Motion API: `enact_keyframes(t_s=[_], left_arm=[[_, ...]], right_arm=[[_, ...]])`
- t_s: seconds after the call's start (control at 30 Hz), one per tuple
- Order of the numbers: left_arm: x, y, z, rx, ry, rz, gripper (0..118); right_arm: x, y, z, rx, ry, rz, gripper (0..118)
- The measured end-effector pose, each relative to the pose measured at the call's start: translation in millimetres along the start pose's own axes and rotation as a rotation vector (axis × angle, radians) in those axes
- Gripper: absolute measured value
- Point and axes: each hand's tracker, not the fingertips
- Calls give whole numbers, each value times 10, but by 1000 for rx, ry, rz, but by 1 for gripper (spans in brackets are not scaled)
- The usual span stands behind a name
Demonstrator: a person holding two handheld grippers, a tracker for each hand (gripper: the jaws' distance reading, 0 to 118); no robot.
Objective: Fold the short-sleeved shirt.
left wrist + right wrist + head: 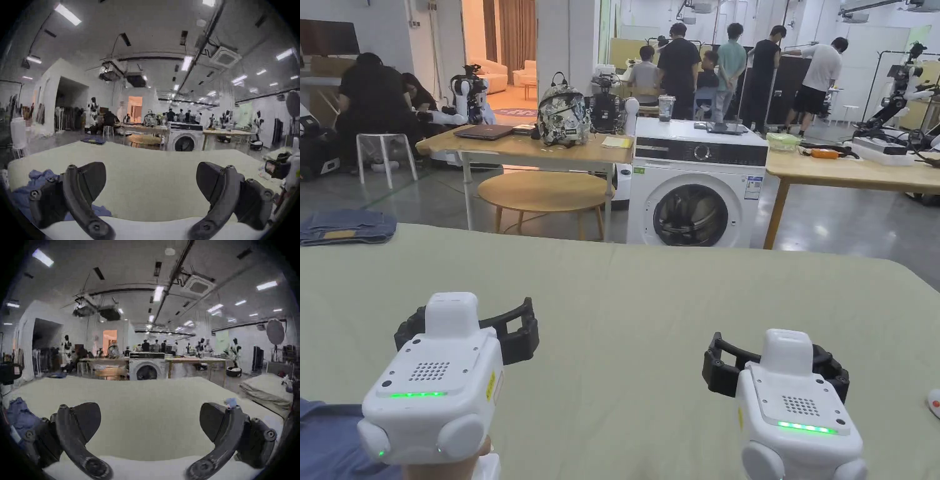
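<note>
A crumpled blue shirt lies at the near left corner of the green-covered table. It is also in the left gripper view as the shirt beside and behind the left jaw, and at the left edge of the right gripper view. My left gripper hovers over the table just right of the shirt, open and holding nothing. My right gripper hangs over bare cloth to the right, jaws wide apart and empty.
Folded jeans rest on the table's far left corner. A small white and red object sits at the right edge. Beyond the table stand a washing machine, wooden tables and several people.
</note>
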Motion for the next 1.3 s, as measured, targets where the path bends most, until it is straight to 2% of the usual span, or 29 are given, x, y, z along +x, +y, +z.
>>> enact_keyframes(t_s=[0.3, 0.37, 0.4, 0.43, 0.47, 0.5, 0.53, 0.57, 0.77, 1.1, 1.3], left_arm=[[71, 50, 77, 4, -4, -2, 111], [90, 60, 95, 0, -2, -10, 101], [105, 52, 104, 2, -1, -20, 92], [126, 44, 113, 4, 6, -35, 72], [134, 48, 117, 5, 11, -50, 52], [151, 47, 122, 4, 21, -73, 34], [168, 43, 128, 0, 20, -86, 21], [174, 39, 139, 0, 12, -93, 19], [217, 45, 183, 5, 0, -126, 0], [32, 90, 167, -11, 28, -46, 0], [-268, 173, 198, -93, 61, -29, 0]], right_arm=[[-45, -37, 41, 0, -9, 18, 116], [-72, -30, 55, 10, -25, 29, 93], [-68, -30, 48, 11, -25, 32, 72], [-70, -25, 56, 13, -23, 30, 39], [-66, -20, 53, 11, -18, 23, 18], [-59, -10, 52, 4, -3, 12, 10], [-61, -6, 51, 1, 2, 12, 8], [-67, -2, 63, 2, 5, 14, 1], [-121, 9, 139, 17, -9, 30, 0], [-189, 13, 198, -4, 1, 22, 0], [-401, 70, 243, -27, 56, 11, 0]])
